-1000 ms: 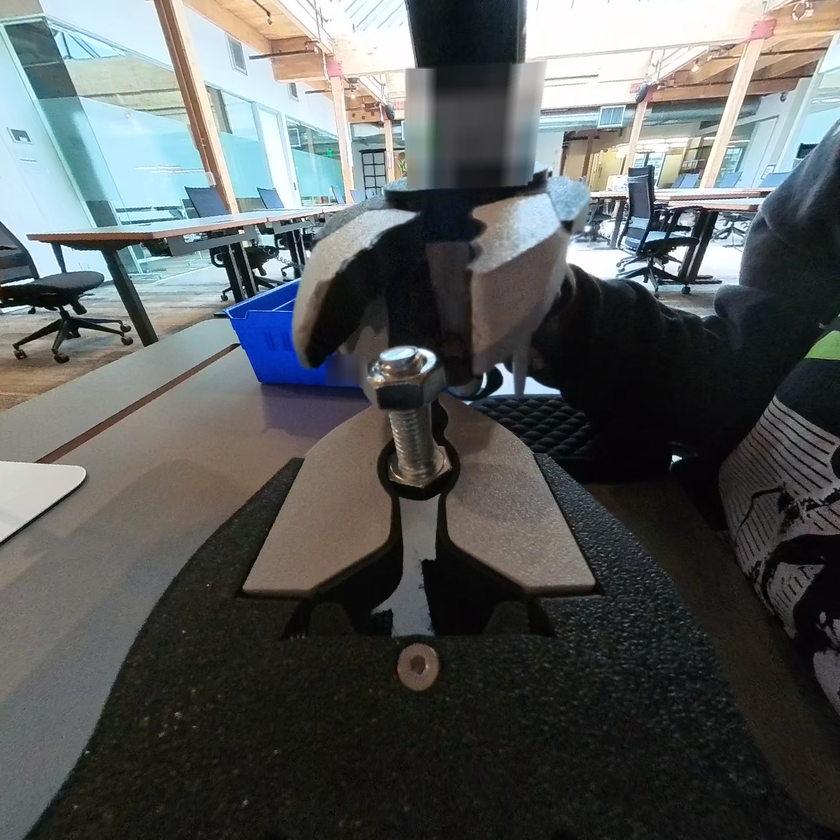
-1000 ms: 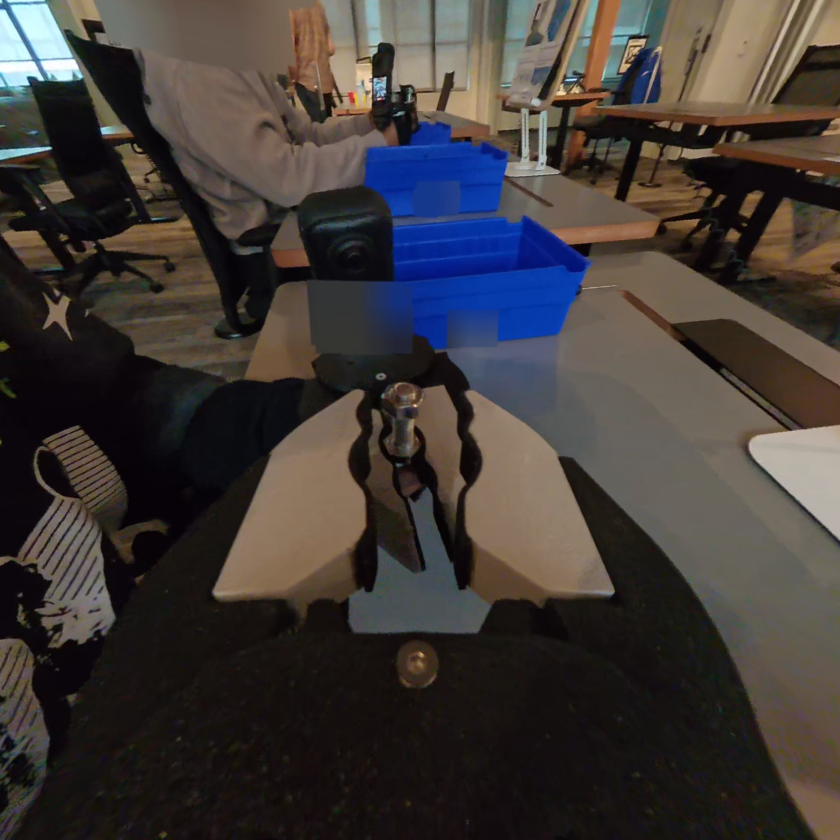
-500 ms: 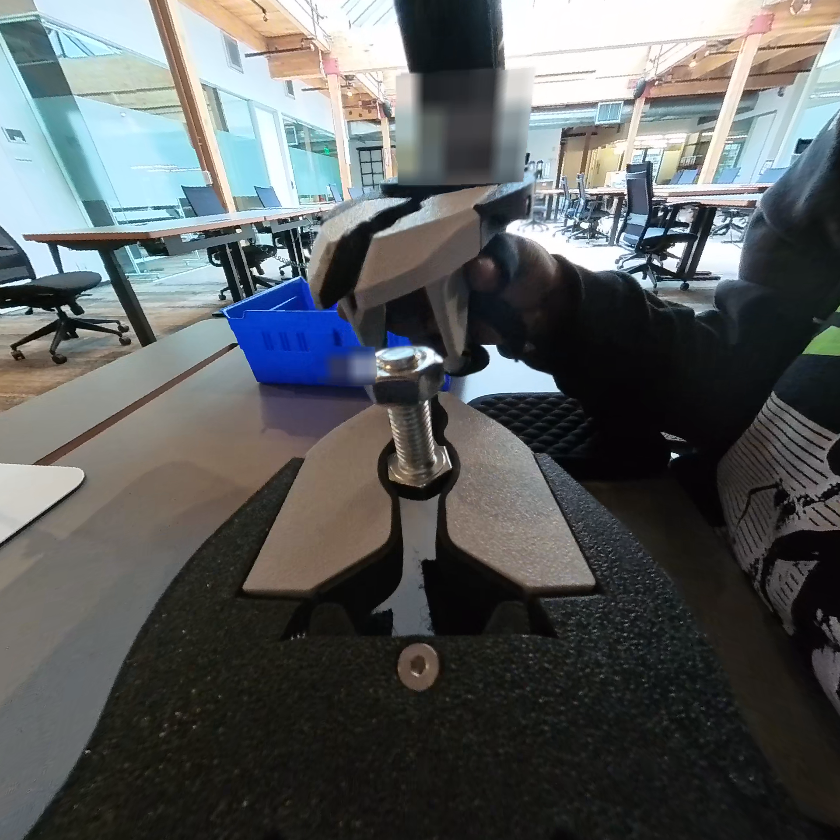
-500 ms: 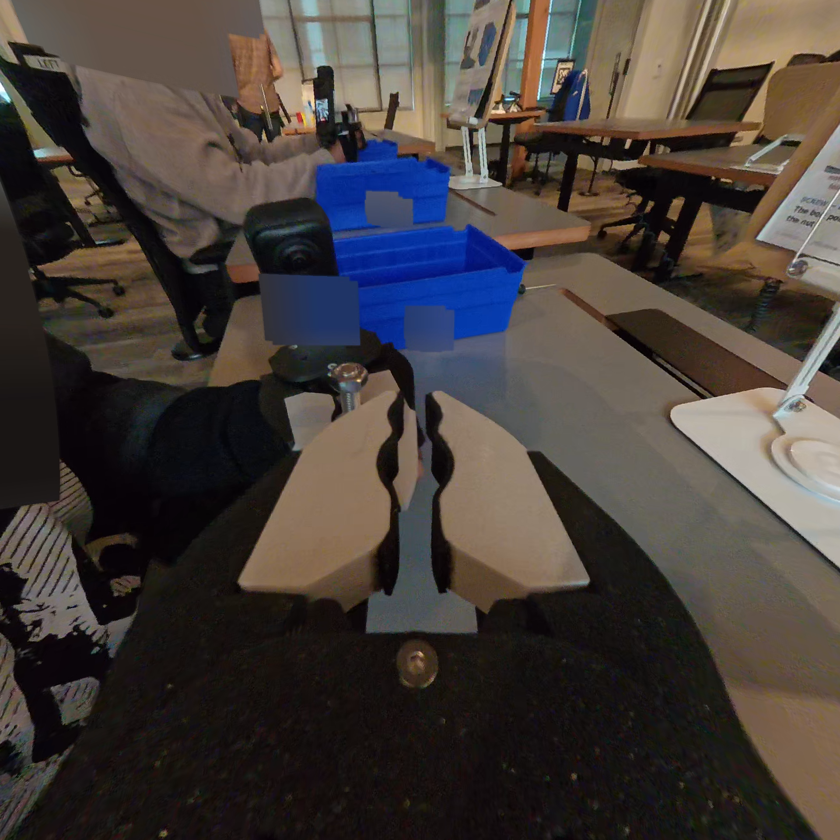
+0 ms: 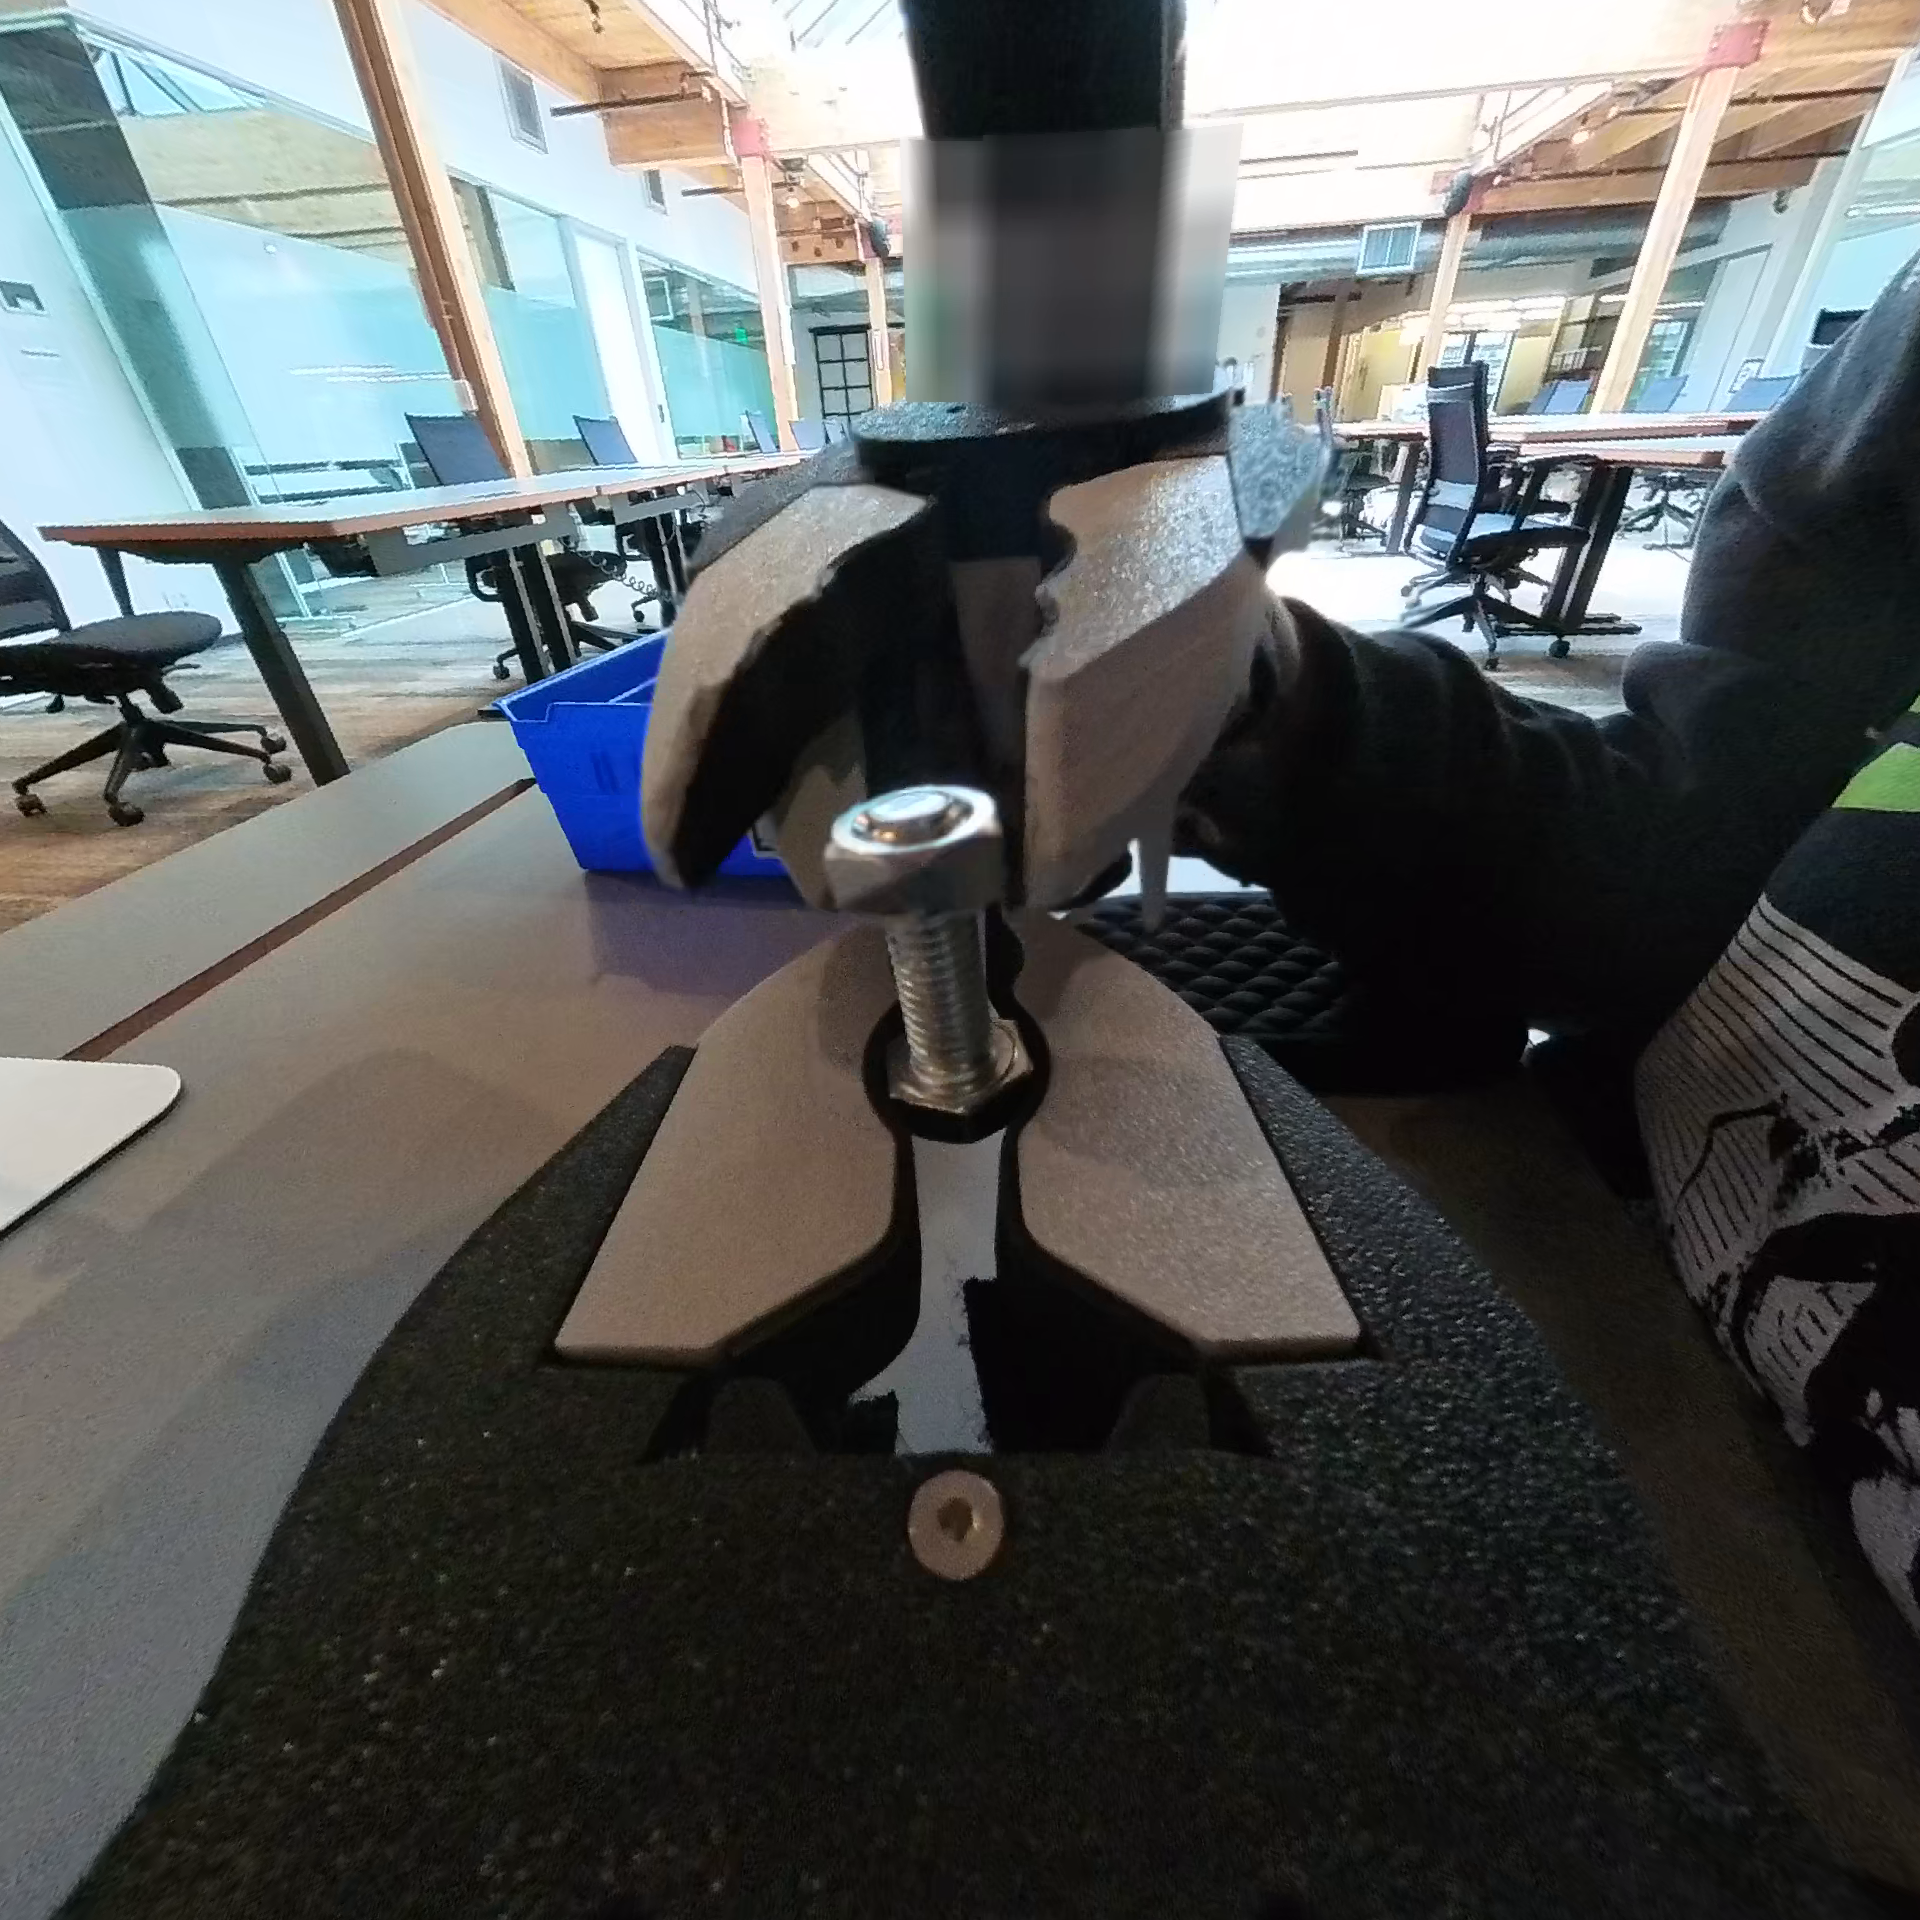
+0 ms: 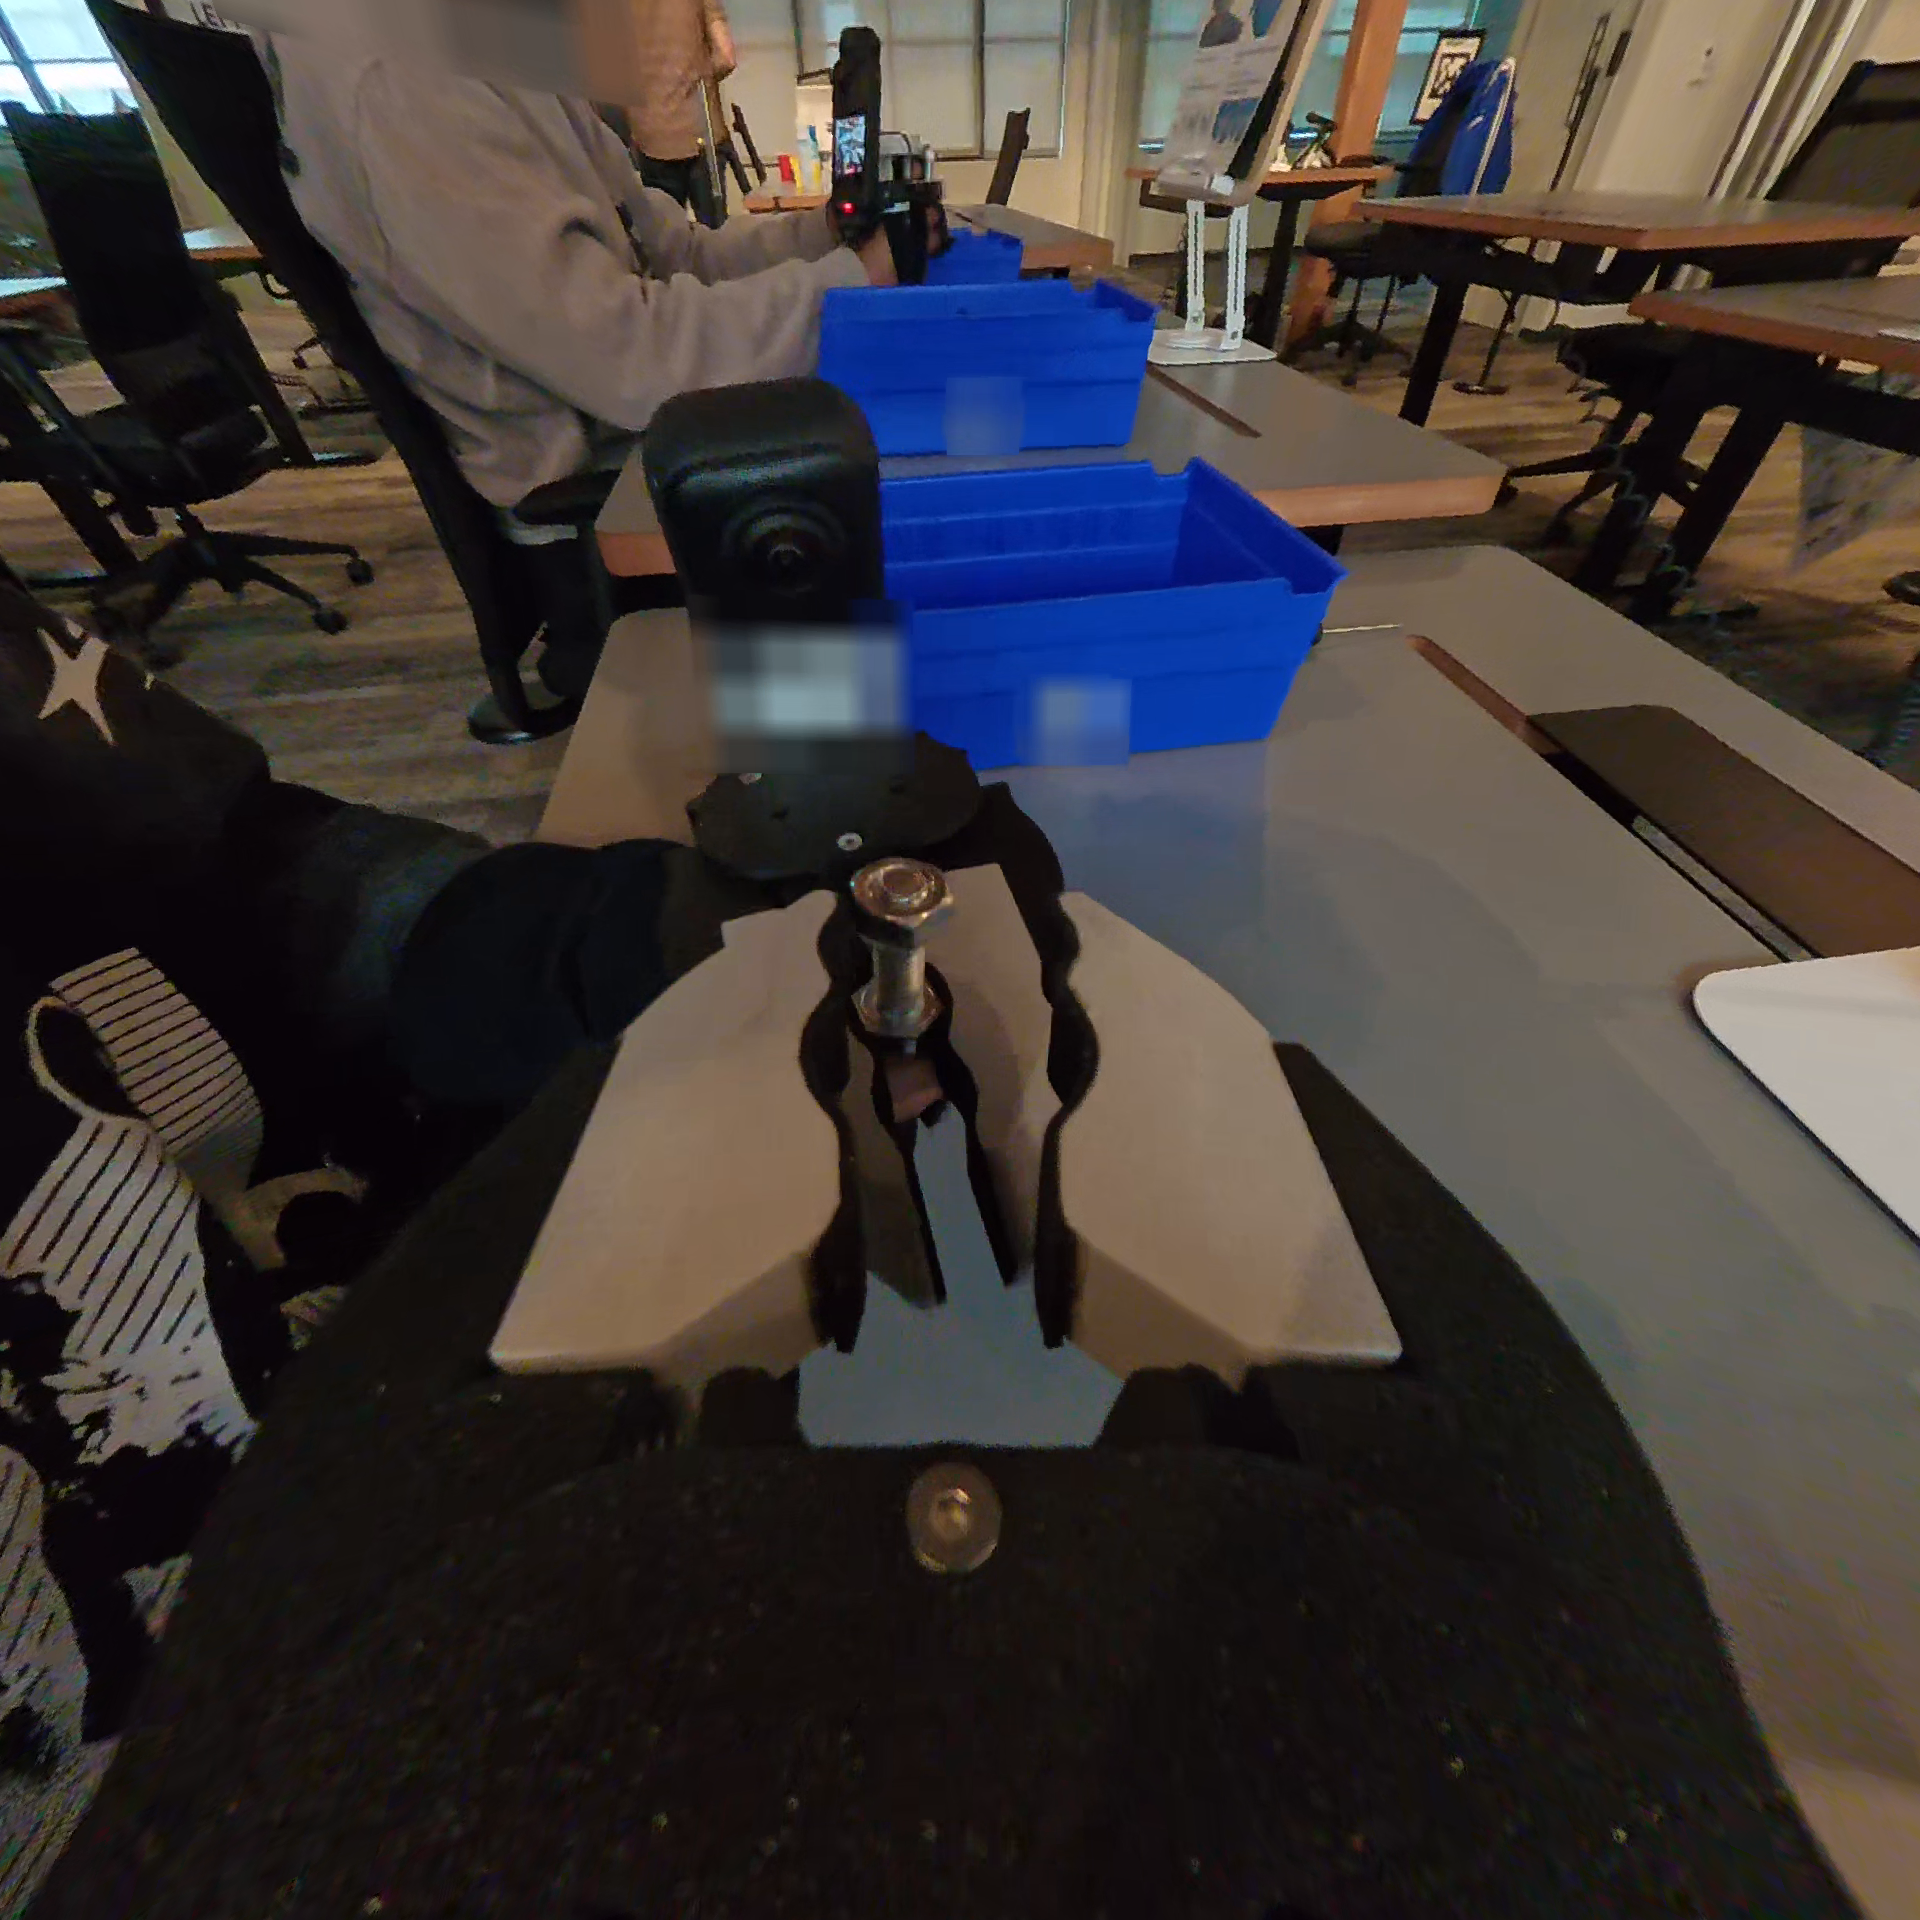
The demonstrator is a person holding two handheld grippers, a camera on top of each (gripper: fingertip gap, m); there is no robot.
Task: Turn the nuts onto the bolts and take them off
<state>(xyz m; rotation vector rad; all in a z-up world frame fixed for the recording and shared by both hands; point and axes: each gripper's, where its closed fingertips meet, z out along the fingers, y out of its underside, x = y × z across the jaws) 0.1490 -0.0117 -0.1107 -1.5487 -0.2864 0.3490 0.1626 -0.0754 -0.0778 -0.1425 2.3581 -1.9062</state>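
Observation:
A silver bolt (image 5: 940,987) stands upright over the grey table (image 5: 364,1039). My left gripper (image 5: 951,997) is shut on the hex at its lower end (image 5: 956,1081), held in the notch between the fingers. A hex nut (image 5: 914,847) sits at the top of the thread. My right gripper (image 5: 862,873) comes from the far side, open, with its fingers on either side of the nut; one finger (image 5: 1122,707) touches it, the other stands apart. In the right wrist view the bolt (image 6: 896,966) stands between the tips of my open right gripper (image 6: 925,935), with the left gripper's camera (image 6: 769,509) behind.
A blue bin (image 6: 1101,644) stands on the table behind the bolt, also in the left wrist view (image 5: 592,769). A white pad (image 6: 1818,1049) lies at the table edge. A black textured mat (image 5: 1226,966) lies under the right hand. A seated person works at the neighbouring table with more blue bins (image 6: 987,353). The grippers' ends are close to 7 centimetres from one another.
Half a second ago the right gripper was nearly shut and turned off to the side of the bolt top. Now it is open and straddles the nut again. The left gripper and bolt have stayed put.

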